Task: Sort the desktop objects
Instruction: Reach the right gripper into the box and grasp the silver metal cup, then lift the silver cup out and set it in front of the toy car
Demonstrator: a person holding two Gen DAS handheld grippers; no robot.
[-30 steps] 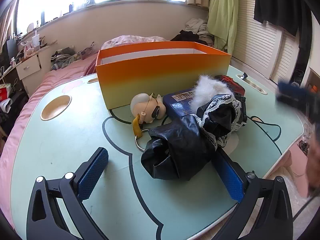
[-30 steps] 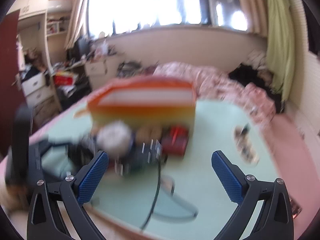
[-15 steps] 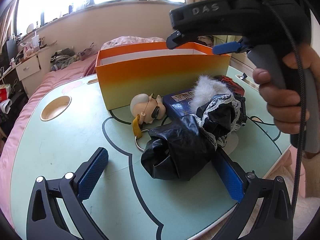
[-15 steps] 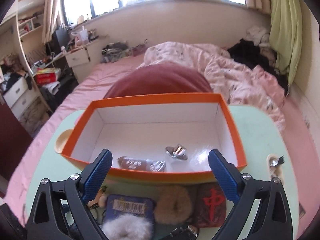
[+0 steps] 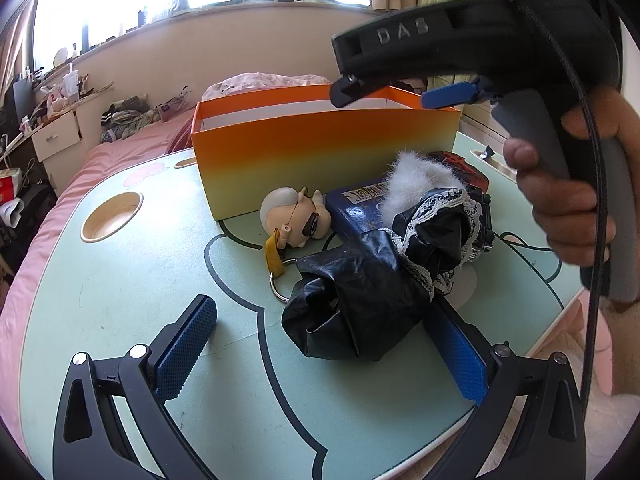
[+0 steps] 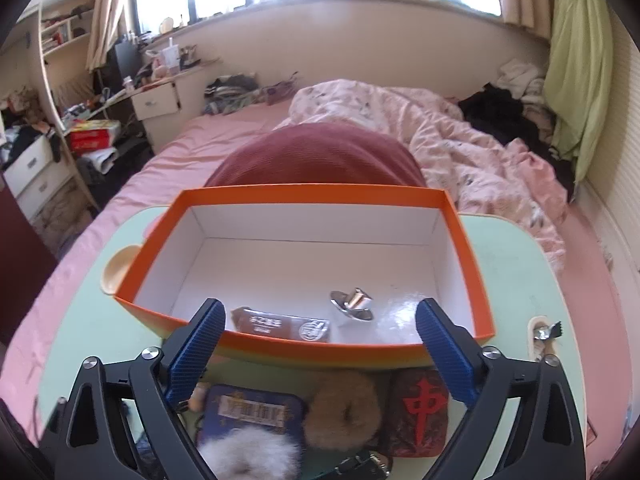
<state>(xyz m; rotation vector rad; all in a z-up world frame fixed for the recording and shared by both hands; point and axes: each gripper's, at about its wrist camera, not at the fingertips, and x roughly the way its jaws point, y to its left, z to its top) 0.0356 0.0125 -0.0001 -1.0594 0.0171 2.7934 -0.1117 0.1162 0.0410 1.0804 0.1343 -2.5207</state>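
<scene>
Right wrist view looks down into the orange cardboard box [image 6: 460, 240], where a brown foil packet [image 6: 282, 325] and a small silver metal piece [image 6: 352, 302] lie near its front wall. The right gripper [image 6: 318, 354] hangs above that wall, its jaws closing with nothing between them. On the pale green surface [image 5: 100, 300], the left gripper [image 5: 324, 344] stands wide open around a crumpled black lace-trimmed cloth [image 5: 360, 292], not pressing it.

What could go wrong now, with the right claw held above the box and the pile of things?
The right claw is closing with nothing between its fingers, so it may grab nothing. The black lace-trimmed cloth overlaps the blue case and white pompom; lifting one may drag another against the orange box.
</scene>
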